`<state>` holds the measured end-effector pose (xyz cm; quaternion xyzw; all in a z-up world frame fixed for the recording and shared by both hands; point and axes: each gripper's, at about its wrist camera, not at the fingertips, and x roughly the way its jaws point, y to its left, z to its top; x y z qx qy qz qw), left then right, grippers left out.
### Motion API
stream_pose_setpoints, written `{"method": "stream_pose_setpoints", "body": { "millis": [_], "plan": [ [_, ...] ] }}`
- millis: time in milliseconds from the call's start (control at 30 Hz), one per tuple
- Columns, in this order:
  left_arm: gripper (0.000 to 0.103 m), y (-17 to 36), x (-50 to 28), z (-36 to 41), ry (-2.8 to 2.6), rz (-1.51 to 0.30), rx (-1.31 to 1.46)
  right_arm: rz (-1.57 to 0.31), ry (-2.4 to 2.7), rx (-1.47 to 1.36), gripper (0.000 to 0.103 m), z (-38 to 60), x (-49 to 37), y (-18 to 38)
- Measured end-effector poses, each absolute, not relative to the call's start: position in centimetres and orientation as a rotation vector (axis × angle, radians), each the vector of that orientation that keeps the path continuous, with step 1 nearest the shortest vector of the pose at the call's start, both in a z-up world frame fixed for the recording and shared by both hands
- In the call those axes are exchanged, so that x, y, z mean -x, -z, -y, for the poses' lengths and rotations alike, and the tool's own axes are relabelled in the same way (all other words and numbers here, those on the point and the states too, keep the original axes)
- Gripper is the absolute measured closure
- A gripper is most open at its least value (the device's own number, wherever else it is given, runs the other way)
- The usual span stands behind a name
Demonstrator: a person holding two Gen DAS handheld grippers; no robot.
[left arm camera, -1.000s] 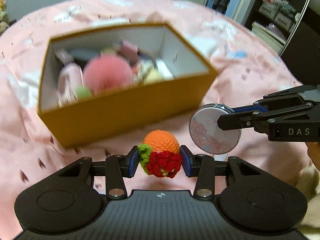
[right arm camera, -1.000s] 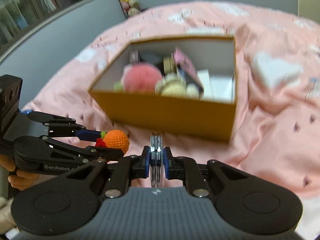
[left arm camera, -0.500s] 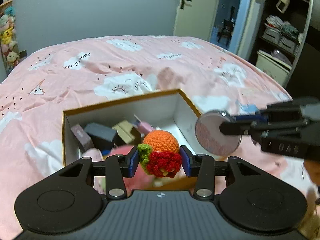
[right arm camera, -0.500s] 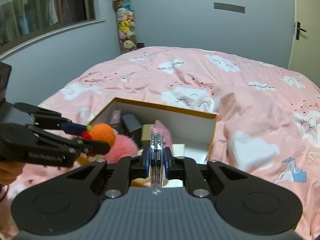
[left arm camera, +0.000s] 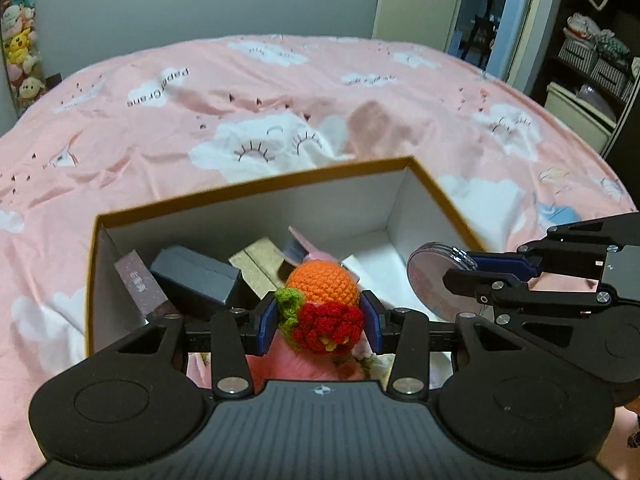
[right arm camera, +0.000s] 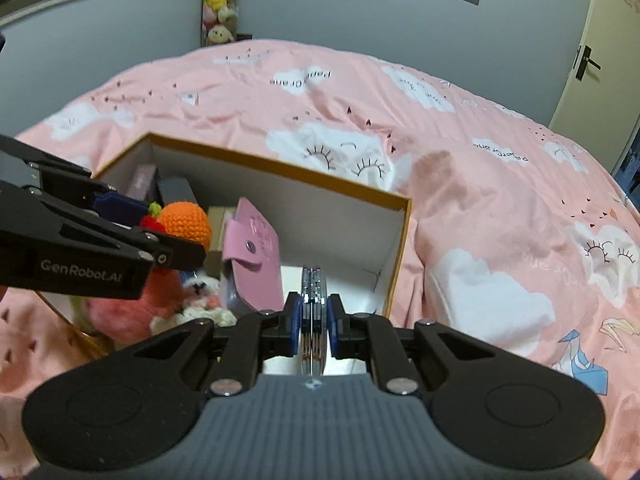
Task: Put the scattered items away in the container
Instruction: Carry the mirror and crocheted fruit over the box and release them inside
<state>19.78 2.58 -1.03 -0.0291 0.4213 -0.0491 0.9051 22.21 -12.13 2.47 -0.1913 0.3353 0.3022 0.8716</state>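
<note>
Left wrist view shows us our left gripper (left arm camera: 320, 316) clamped on the orange, red and green crocheted ball (left arm camera: 322, 302), its blue pads pressing both sides. A second ago the open mustard-yellow cardboard box with white inner walls (left arm camera: 248, 194) lay wholly ahead of these tongs, near wall facing us; now that near wall has gone under the gripper body and the ball hangs over the box's inside. Straight ahead of the ball lie a dark grey rectangular case (left arm camera: 196, 280), a maroon slim box (left arm camera: 140, 284) to its left, and a tan block (left arm camera: 260, 264). A pink fluffy toy (left arm camera: 296, 364) shows just below the ball.

To the right of our left tongs, our right gripper (left arm camera: 460, 272) pinches the round flat clear-cased disc with a pinkish face (left arm camera: 432, 280) by its rim. Earlier that disc hung outside the box, in front of its near wall; now it sits at the box's right wall, overlapping the rim.

From the right wrist view, our right gripper (right arm camera: 313, 316) is closed tight on the disc (right arm camera: 313, 300), seen edge-on, over the white floor of the box (right arm camera: 280, 172). A pink snap-button wallet (right arm camera: 252, 256) stands just left of the disc, and the left gripper (right arm camera: 160, 224) holds the ball (right arm camera: 186, 222) farther left. Beyond lies the pink cloud-print bedspread (right arm camera: 480, 200).
</note>
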Motion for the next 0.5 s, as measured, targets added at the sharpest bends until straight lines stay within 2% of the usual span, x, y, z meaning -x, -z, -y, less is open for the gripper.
{"method": "stream_pose_setpoints", "body": {
  "millis": [500],
  "plan": [
    [0.048,3.1,-20.3,-3.1,0.055,-0.924,0.108,-0.766,-0.573,0.578,0.088,10.1,-22.4,1.2]
  ]
}}
